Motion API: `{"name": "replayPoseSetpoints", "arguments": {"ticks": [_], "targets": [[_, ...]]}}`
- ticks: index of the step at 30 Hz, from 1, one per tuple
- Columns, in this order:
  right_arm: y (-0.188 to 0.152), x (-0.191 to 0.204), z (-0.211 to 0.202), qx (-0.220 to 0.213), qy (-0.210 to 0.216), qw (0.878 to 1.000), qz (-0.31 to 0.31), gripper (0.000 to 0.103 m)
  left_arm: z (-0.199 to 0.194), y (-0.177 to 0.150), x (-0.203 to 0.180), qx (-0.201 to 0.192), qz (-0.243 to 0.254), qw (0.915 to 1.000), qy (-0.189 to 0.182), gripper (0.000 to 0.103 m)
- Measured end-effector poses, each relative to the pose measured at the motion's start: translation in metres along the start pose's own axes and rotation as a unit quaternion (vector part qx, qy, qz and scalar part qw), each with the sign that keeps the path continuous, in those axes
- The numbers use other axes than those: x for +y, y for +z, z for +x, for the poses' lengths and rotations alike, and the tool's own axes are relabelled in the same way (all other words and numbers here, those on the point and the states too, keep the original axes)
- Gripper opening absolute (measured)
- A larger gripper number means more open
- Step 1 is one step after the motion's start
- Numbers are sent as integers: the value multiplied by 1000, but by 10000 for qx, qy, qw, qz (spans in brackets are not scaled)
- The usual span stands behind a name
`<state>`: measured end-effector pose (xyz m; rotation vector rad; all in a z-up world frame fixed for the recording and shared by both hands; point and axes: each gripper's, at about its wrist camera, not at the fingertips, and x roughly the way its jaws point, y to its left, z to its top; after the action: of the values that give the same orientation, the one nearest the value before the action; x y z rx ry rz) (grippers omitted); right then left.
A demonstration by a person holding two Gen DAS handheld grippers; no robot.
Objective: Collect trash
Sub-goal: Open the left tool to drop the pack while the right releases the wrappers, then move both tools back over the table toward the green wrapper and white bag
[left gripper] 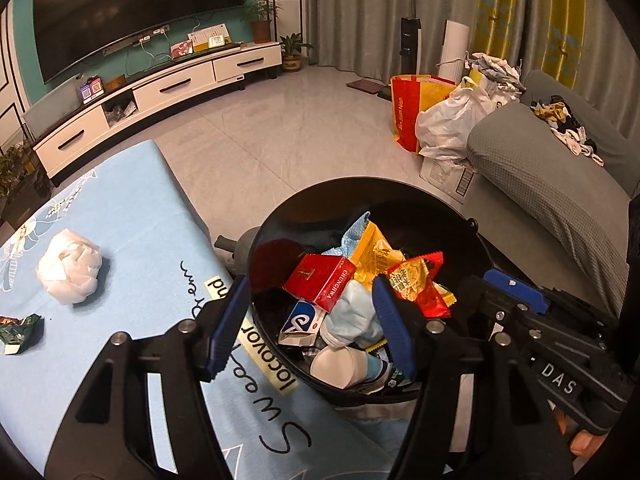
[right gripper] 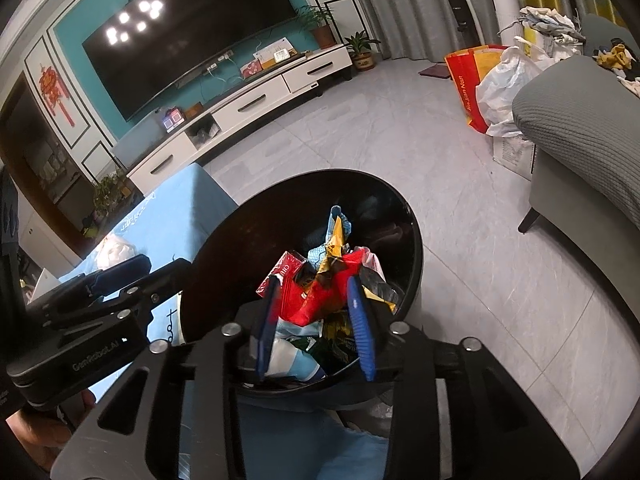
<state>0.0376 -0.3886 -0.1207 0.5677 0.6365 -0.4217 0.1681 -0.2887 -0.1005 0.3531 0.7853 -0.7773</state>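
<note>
While the right gripper [right gripper: 316,320] hangs over the black bin [right gripper: 416,248], jaws partly spread and gripping nothing, a red wrapper [right gripper: 316,300] lies between them atop the heap; the release looks done, so a straight lift should clear it. The left gripper [left gripper: 312,324] gapes empty; a tissue wad [left gripper: 70,272] waits at nine o'clock.

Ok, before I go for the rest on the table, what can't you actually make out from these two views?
- Bin bottom: both views, buried under wrappers.
- Green wrapper: left wrist view, cut by the frame edge; unseen in the right.
- White tissue wad: right wrist view, blurred behind the left gripper.
- Red wrapper: whether right gripper pads touch it.
</note>
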Motion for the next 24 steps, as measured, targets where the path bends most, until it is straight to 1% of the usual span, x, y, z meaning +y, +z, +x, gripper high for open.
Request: {"name": "replayPoseSetpoints", "arguments": {"ticks": [2,3,5,8,10,11,12,13,15,17,21,24], "targets": [[1,0,-2,-25,15,10000,17,44,-3,0,1,-26,-30,10000,15,67],[1,1,-3,-37,17,10000,16,47,-5,0,3,-36,-41,10000,12,69],[1,2,-6,-64,36,10000,15,51,-9,-1,7,-80,-77,9999,27,74],[3,4,-11,-97,57,9999,4,60,-17,-3,11,-131,-127,9998,69,77],[4,7,-14,-111,73,9999,-22,62,-23,-4,14,-171,-162,9997,92,80],[4,9,-15,-112,75,9999,-36,65,-26,-5,15,-192,-179,9996,93,81],[4,11,-17,-118,82,9999,-47,71,-30,-5,16,-209,-195,9995,92,86],[4,13,-19,-134,94,9998,-58,73,-34,-7,18,-241,-222,9994,107,89],[6,16,-22,-153,65,9998,-77,81,-41,-8,22,-300,-276,9991,152,91],[7,21,-26,-168,34,9998,-91,88,-51,-10,30,-331,-379,9985,223,97],[9,33,-31,-173,-3,9996,-220,92,-67,-18,49,-347,-589,9969,393,100],[8,47,-32,-106,30,9992,-376,95,-81,-34,78,-309,-916,9934,620,100]]}}
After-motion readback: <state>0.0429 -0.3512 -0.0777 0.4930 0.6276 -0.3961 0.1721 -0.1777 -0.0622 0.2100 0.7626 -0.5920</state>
